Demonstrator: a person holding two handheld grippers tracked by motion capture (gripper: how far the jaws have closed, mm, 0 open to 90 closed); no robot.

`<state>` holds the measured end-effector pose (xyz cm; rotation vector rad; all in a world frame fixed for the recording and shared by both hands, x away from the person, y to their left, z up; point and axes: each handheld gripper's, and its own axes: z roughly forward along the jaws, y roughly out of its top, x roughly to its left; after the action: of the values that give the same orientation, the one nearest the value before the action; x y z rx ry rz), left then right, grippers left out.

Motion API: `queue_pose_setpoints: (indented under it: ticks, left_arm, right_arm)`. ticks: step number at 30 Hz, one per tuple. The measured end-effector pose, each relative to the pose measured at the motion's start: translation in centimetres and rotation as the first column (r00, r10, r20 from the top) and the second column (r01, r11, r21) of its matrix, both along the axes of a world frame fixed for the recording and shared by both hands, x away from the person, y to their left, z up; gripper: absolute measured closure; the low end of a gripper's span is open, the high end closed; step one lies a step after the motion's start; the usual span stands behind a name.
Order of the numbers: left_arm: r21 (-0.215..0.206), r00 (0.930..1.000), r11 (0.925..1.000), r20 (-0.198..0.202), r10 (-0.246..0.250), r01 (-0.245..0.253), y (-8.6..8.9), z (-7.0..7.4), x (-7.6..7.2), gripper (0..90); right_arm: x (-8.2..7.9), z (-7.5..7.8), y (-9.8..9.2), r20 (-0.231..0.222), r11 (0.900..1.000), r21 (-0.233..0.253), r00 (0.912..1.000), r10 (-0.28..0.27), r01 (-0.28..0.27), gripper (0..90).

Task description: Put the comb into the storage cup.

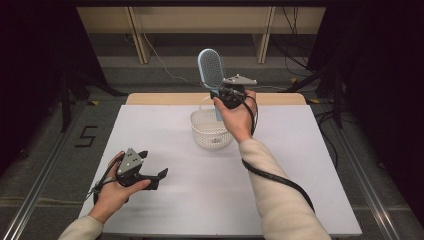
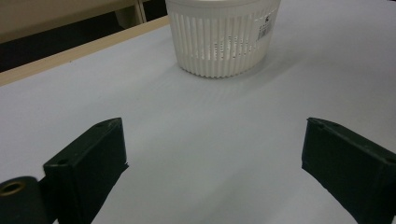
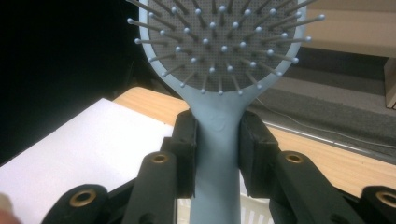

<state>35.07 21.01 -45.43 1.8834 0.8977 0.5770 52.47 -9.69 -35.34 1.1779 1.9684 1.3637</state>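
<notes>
High view, left to right. Left hand-held gripper (image 1: 150, 172) rests low over the white worktop (image 1: 200, 200) at about 8 o'clock from the basket, held in the person's left hand (image 1: 112, 192), grey three-cornered plate on top. Jaws stand wide apart with nothing between them. In the left gripper view the two black jaws frame bare worktop, and the basket (image 2: 223, 39) sits ahead at 12 o'clock, well apart from the jaw tips; a small printed label shows on its ribbed wall.

Centre: white ribbed basket (image 1: 210, 131) stands upright on the worktop, toward the far edge. A thin handle arches over its rim.

Right of centre: right hand-held gripper (image 1: 220, 95) is raised above the basket's far right rim, held in the person's right hand (image 1: 237, 117), sleeve and black cable trailing back toward 5 o'clock. Its jaws are closed on the handle of a light blue hairbrush (image 1: 211, 67). Brush stands nearly upright, head at 12 o'clock above the jaws, bristle pad facing the camera; lower end of the handle points down toward the basket, whether it touches the basket cannot be told. In the right gripper view the hairbrush (image 3: 219, 46) handle is clamped between both jaw pads, bristles with ball tips toward the camera.
</notes>
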Motion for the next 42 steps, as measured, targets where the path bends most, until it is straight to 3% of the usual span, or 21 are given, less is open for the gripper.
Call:
queue_pose_setpoints:
  ticks: [14, 20, 42]
  left_arm:
    - [0.001, 1.0, 1.0, 0.0, -0.002, 0.002, 0.0, 0.0, 0.0, 5.8]
    - [-0.001, 1.0, 1.0, 0.001, -0.002, 0.002, 0.0, 0.0, 0.0, 5.8]
    - [-0.001, 1.0, 1.0, 0.002, -0.001, 0.001, 0.0, 0.0, 0.0, 5.9]
  right_arm:
    - [0.2, -0.5, 0.5, 0.003, 1.0, -0.011, 1.0, 0.002, -0.002, 70.3]
    - [0.2, -0.8, 0.7, 0.01, 0.999, -0.037, 0.9999, 0.003, -0.003, 70.3]
    - [0.0, -1.9, 0.7, 0.006, 0.999, -0.042, 1.0, 0.001, -0.001, 70.3]
